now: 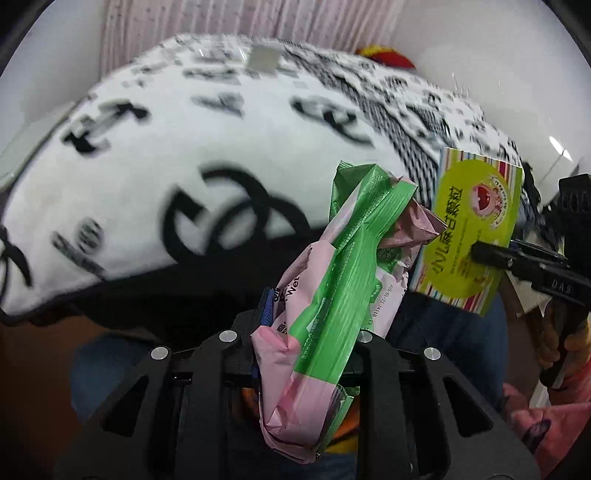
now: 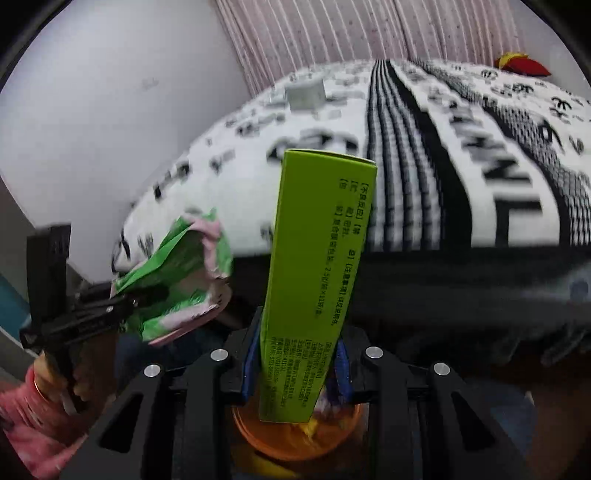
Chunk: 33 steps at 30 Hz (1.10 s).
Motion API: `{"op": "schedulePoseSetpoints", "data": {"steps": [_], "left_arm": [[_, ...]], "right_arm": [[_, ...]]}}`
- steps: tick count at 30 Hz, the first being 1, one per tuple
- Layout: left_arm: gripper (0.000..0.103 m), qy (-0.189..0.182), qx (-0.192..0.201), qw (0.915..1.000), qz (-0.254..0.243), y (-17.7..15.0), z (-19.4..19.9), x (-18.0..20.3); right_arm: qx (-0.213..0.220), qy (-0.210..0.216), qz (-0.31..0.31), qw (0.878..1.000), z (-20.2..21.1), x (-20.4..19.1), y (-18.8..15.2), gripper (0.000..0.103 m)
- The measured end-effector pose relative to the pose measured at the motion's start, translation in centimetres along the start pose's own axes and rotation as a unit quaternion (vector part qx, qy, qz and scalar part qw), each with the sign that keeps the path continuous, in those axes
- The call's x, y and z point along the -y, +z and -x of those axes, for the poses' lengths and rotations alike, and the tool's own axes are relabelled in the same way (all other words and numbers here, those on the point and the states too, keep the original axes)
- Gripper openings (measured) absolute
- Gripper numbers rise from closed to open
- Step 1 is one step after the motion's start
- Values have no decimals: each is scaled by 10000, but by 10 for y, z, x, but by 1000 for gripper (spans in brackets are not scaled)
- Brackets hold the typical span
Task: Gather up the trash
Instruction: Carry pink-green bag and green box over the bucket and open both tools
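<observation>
a bed fills the background, covered by a white blanket (image 1: 155,155) printed with black logos and stripes, against a pale wall and a pink pleated curtain (image 2: 332,33). below both grippers sits an orange bin (image 2: 295,439), its rim partly hidden. the right gripper (image 2: 295,369) pinches a lime-green carton (image 2: 317,266) that stands up between its blue-padded fingers (image 2: 248,365), directly above the bin. the left gripper (image 1: 310,332) pinches a crumpled green and pink wet-wipe wrapper (image 1: 332,273), held just beside the carton. a hand in a pink sleeve (image 2: 33,417) grips the left tool's handle.
</observation>
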<state>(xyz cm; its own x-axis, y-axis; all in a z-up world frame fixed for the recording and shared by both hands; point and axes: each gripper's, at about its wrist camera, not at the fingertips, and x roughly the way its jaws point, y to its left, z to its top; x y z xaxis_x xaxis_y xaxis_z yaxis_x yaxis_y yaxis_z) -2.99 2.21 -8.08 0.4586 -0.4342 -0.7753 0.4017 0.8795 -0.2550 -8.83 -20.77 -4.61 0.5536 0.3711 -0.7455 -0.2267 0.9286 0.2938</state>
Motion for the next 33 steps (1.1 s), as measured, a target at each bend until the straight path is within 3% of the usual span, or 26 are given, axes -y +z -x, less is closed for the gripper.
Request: {"op": "schedulePoseSetpoints", "data": {"steps": [8,19,23,33], "left_arm": [[24,-66,-850,9959,296,-40,-52,-1],[24,501,-1754,9824,410,-66,-111,-9],[25,548,-2085,9754,461,-76,-128,-8],[30,824,-2448,9655,341,-86,-148,-4]], "right_arm": [[-796,-156,-293,9963,-39,14,-47,33],[-1839,-167,-828,9793,-109,26,-79,33],[-2135,-157,-868,9730,-128,26,-86,33],[-2579,-198,-979,9610,-156,26,-106,35]]}}
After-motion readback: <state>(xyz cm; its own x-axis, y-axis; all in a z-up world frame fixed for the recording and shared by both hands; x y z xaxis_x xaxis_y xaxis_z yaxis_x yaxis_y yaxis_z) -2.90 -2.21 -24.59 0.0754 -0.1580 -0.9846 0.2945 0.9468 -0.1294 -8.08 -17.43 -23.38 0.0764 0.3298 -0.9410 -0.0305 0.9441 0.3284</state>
